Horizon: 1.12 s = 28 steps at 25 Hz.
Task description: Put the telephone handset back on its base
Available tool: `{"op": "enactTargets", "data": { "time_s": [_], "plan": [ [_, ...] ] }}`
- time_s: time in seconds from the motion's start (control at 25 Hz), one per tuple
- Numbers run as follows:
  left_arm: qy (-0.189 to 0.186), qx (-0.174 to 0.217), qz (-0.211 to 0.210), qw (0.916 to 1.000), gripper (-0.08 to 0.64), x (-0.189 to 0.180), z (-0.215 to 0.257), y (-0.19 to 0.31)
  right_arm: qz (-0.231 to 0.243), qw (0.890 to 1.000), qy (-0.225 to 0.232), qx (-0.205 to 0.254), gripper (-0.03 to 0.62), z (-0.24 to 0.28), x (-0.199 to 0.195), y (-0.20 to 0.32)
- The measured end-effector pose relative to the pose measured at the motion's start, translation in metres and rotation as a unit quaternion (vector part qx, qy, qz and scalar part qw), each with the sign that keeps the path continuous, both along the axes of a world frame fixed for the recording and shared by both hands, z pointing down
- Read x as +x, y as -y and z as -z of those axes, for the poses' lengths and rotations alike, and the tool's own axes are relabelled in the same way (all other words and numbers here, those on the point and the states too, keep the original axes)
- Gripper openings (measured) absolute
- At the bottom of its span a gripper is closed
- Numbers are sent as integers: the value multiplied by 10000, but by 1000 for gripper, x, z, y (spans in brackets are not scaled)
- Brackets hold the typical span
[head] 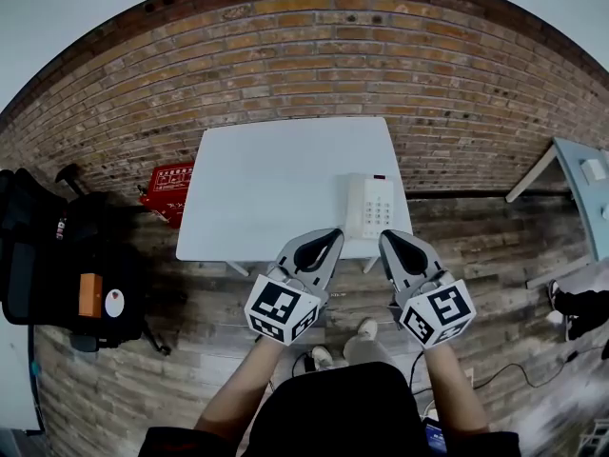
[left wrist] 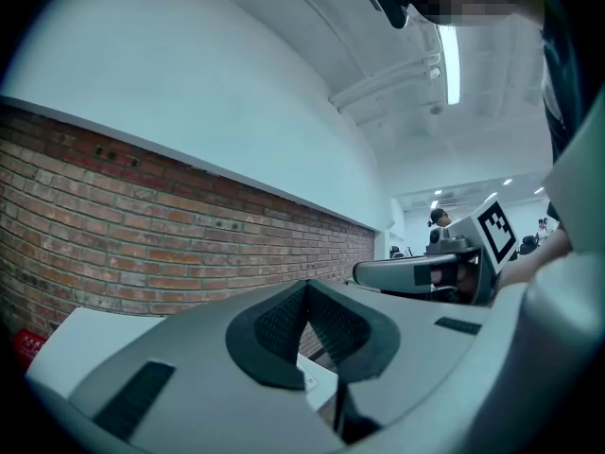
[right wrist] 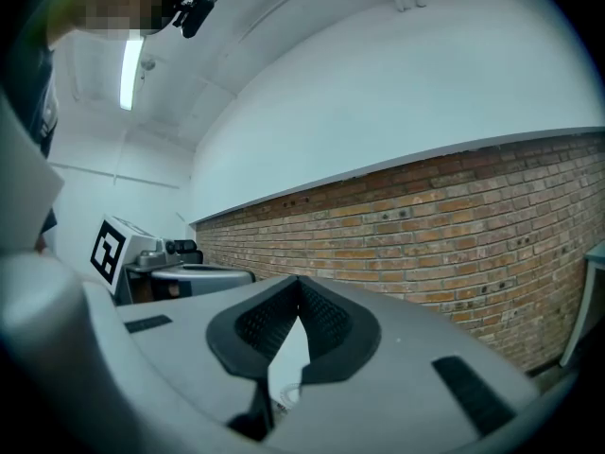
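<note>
A white telephone (head: 369,206) with a keypad lies at the front right of the white table (head: 276,184); its handset appears to rest along the left side of the base. My left gripper (head: 333,233) hovers just before the table's front edge, left of the phone, its jaws shut with nothing between them. My right gripper (head: 385,236) is beside it, in front of the phone, also shut and empty. In the left gripper view the closed left gripper (left wrist: 307,287) points level toward the brick wall, with the right gripper (left wrist: 425,272) alongside. The right gripper view shows the shut right gripper (right wrist: 298,282) and the left gripper (right wrist: 189,274).
A red crate (head: 171,190) sits on the floor by the table's left side. Black bags and gear (head: 57,255) stand at the far left. Another table (head: 580,188) is at the right. Cables (head: 514,369) trail on the wooden floor. A brick wall (head: 314,55) is behind.
</note>
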<state>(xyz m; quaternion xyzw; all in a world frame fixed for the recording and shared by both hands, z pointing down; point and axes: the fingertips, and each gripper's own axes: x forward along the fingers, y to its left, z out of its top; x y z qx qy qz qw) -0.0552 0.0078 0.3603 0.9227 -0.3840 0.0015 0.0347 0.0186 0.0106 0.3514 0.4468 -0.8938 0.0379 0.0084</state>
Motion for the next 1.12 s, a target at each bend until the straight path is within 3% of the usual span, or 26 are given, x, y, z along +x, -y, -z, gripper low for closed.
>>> {"op": "enactTargets", "data": {
  "time_s": [0.48, 1.12],
  "plan": [
    [-116, -49, -20, 9999, 9, 4, 1, 0, 119, 9999, 70, -11, 12, 1, -6, -5],
    [-131, -206, 228, 9994, 8, 25, -6, -2, 191, 9997, 125, -59, 12, 1, 24, -9]
  ]
}}
